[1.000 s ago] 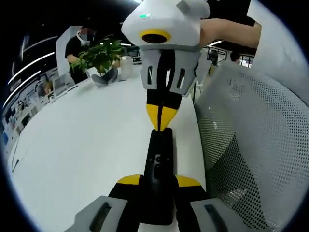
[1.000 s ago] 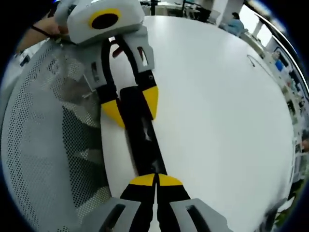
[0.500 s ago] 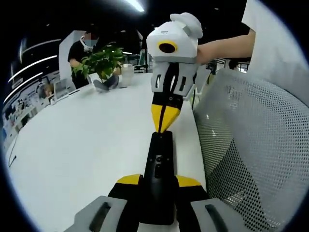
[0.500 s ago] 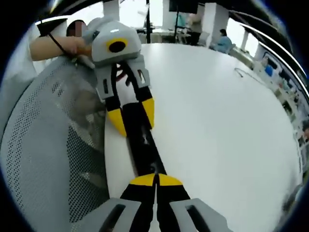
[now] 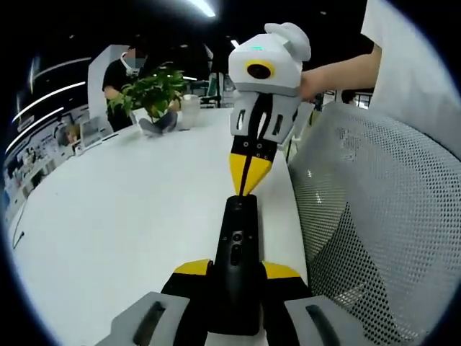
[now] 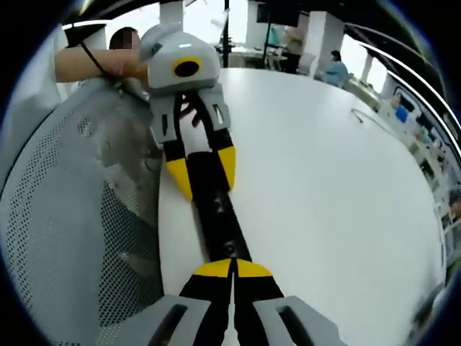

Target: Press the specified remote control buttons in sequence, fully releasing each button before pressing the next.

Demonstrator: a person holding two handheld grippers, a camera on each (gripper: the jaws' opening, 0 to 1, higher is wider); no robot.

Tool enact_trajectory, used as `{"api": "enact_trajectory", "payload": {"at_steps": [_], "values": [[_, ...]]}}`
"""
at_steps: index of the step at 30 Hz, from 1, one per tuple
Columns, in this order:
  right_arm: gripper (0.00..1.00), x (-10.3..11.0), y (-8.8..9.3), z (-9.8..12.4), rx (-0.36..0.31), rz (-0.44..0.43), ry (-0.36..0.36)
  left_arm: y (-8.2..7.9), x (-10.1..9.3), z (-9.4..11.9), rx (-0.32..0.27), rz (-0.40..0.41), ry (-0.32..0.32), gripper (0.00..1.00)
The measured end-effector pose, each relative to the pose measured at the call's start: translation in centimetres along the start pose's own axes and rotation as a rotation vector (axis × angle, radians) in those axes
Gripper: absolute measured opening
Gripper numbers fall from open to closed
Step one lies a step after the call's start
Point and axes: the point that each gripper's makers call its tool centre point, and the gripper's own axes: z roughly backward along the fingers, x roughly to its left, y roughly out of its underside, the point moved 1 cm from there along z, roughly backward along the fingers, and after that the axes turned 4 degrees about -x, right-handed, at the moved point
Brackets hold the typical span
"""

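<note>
A black remote control [image 5: 235, 263] is held over the white tabletop [image 5: 122, 223] by the left gripper [image 5: 236, 272].
Its near end is clamped between the left fingers; the right gripper [image 5: 249, 173], fingers pressed together, touches its far end, by the mesh chair [image 5: 374, 209]. The right gripper has been raised slightly since earlier.

Mesh chair [image 5: 382, 216] crowds table [image 5: 122, 216] edge.

left gripper [image 5: 235, 277] clamping, right gripper [image 6: 232, 269] jaws together
</note>
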Motion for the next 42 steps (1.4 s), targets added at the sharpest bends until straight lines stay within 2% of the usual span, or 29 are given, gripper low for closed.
{"api": "enact_trajectory", "payload": {"at_steps": [5, 9, 10, 15, 19, 25, 30, 32, 33, 34, 40, 42], "values": [[0.0, 0.0, 0.0, -0.3, 0.084, 0.067, -0.023, 0.0, 0.0, 0.0, 0.002, -0.001, 0.001, 0.25], [0.0, 0.1, 0.0, -0.3, 0.111, 0.098, -0.018, 0.0, 0.0, 0.0, 0.002, -0.001, 0.001, 0.25], [0.0, 0.0, 0.1, -0.3, 0.104, 0.091, -0.014, 0.0, 0.0, 0.0, 0.002, 0.0, 0.001, 0.25], [0.0, -0.2, 0.1, 0.0, -0.03, -0.11, 0.019, 0.0, 0.1, 0.0, 0.002, 0.0, 0.001, 0.25], [0.0, -0.3, 0.2, 0.1, -0.09, -0.184, 0.043, 0.0, 0.1, 0.0, 0.003, 0.0, 0.001, 0.25], [0.0, -0.1, -0.1, 0.1, -0.08, -0.13, 0.064, 0.0, 0.0, 0.0, 0.003, 0.001, -0.002, 0.25], [0.0, 0.0, -1.3, -0.5, -0.087, -0.086, 0.045, 0.0, 0.0, 0.0, 0.003, 0.0, -0.002, 0.25], [0.0, 0.4, -1.0, -0.9, -0.046, -0.06, 0.016, 0.0, 0.0, 0.0, 0.003, 0.0, -0.003, 0.25], [0.0, 0.1, -1.1, -0.8, -0.048, -0.02, 0.033, 0.0, 0.0, 0.0, 0.002, 0.001, -0.002, 0.25], [0.0, 0.3, -1.1, -0.8, -0.035, -0.016, 0.024, 0.0, 0.0, 0.0, 0.001, 0.002, -0.002, 0.25], [0.0, 0.4, -0.9, -0.7, -0.032, 0.006, 0.04, 0.0, -0.1, 0.1, -0.001, 0.014, 0.004, 0.26], [0.0, 0.5, -0.8, -0.7, -0.035, 0.038, 0.06, 0.1, -0.1, 0.3, 0.005, 0.019, 0.003, 0.27]]}}
